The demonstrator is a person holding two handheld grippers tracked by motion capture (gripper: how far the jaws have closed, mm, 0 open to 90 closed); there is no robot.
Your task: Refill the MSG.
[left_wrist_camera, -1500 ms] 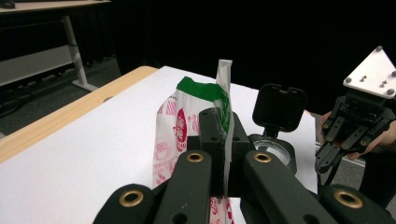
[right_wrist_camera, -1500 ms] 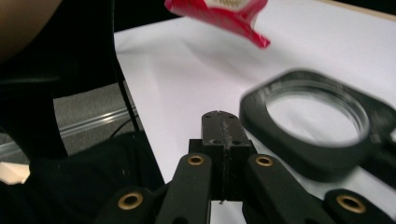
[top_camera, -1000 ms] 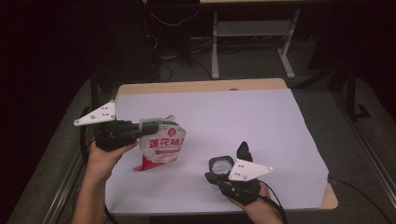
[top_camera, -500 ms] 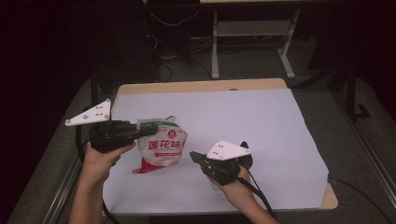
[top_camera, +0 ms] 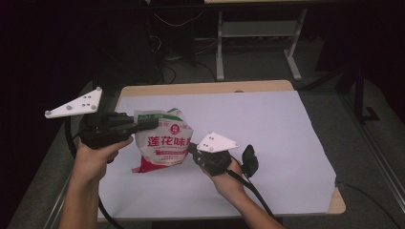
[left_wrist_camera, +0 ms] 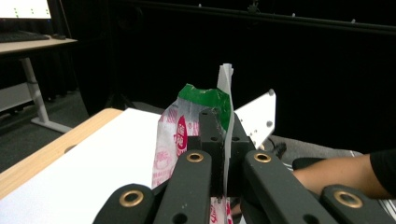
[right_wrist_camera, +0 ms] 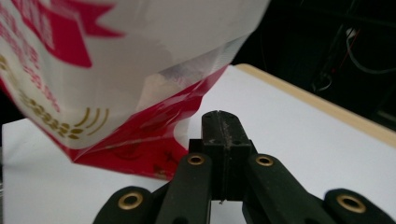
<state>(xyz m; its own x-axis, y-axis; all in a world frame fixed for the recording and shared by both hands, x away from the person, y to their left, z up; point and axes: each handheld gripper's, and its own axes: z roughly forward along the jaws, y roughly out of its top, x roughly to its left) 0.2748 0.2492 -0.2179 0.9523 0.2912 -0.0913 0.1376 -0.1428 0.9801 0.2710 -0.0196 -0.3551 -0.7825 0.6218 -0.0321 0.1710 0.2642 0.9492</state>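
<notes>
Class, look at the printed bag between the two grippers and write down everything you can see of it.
The bag is a glossy plastic pouch, white with red lettering, a red bottom band and a green strip along its torn, open top. It hangs roughly upright, tilted, its lower edge at or just above the white sheet. The left gripper is shut on its top edge. The right gripper, jaws shut with nothing between them, points at its lower right side; contact cannot be told.
</notes>
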